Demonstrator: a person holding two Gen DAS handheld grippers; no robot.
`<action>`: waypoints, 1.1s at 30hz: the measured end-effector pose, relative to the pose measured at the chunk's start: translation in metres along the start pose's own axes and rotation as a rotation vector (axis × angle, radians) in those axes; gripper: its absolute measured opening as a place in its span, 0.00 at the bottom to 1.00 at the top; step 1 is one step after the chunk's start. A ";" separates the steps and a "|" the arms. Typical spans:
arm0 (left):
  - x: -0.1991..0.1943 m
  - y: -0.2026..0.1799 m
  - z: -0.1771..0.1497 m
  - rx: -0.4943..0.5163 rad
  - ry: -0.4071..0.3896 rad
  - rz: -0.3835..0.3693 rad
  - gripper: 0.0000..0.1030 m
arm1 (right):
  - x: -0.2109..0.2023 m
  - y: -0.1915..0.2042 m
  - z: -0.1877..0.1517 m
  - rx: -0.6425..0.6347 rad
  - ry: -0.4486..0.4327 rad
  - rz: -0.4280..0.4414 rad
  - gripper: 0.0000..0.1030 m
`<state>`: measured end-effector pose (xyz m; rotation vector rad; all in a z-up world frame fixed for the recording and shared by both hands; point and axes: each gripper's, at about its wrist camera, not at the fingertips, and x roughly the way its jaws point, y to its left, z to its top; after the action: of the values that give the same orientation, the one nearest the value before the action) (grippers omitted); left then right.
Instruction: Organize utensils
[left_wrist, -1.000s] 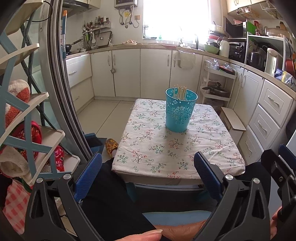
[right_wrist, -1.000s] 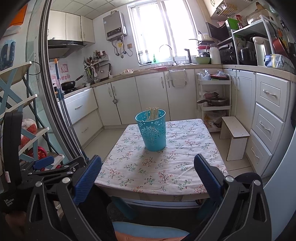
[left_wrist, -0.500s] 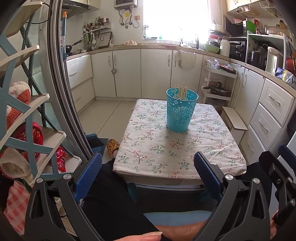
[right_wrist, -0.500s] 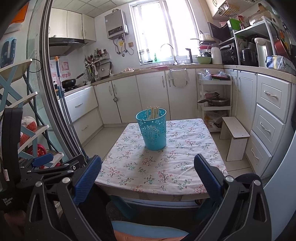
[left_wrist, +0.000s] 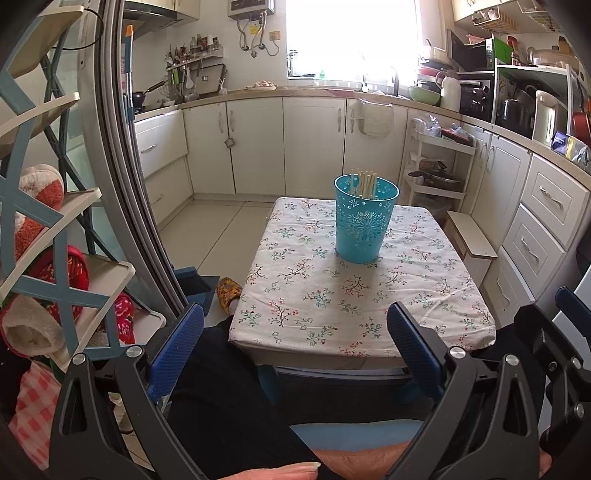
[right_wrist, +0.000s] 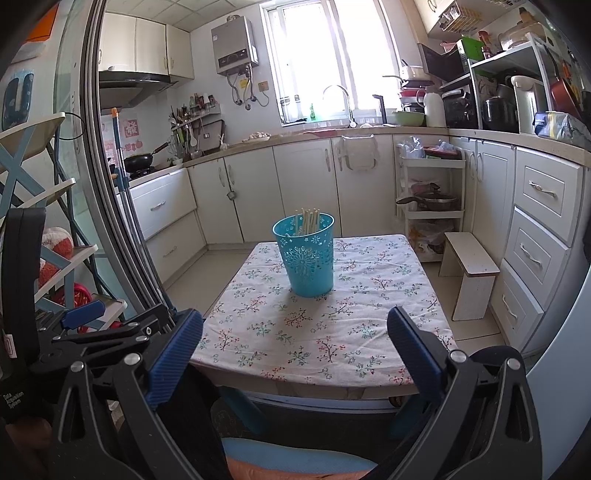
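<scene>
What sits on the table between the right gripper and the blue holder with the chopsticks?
Nothing: in the right wrist view only bare floral tablecloth lies between the open right gripper and the blue holder. The left wrist view agrees.

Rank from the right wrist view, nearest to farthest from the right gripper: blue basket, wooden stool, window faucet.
1. Blue basket, ahead on the table, centre.
2. Wooden stool, on the floor to the right, past the table.
3. Window faucet, far counter.

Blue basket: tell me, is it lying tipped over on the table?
No, the blue basket stands upright on the table with chopsticks inside.
</scene>
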<state>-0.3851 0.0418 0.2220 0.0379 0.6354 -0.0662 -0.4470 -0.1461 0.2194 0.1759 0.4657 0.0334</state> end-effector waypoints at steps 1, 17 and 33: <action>0.000 0.001 0.000 0.000 -0.001 0.002 0.93 | 0.000 0.000 0.000 -0.001 0.000 0.000 0.93; -0.001 -0.001 -0.001 0.004 -0.002 0.004 0.93 | 0.002 0.003 -0.002 -0.007 0.007 0.001 0.93; -0.001 0.000 -0.004 0.006 -0.002 -0.006 0.93 | -0.001 0.001 -0.002 -0.011 -0.002 -0.004 0.93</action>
<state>-0.3885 0.0421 0.2195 0.0421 0.6338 -0.0742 -0.4490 -0.1451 0.2181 0.1642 0.4639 0.0315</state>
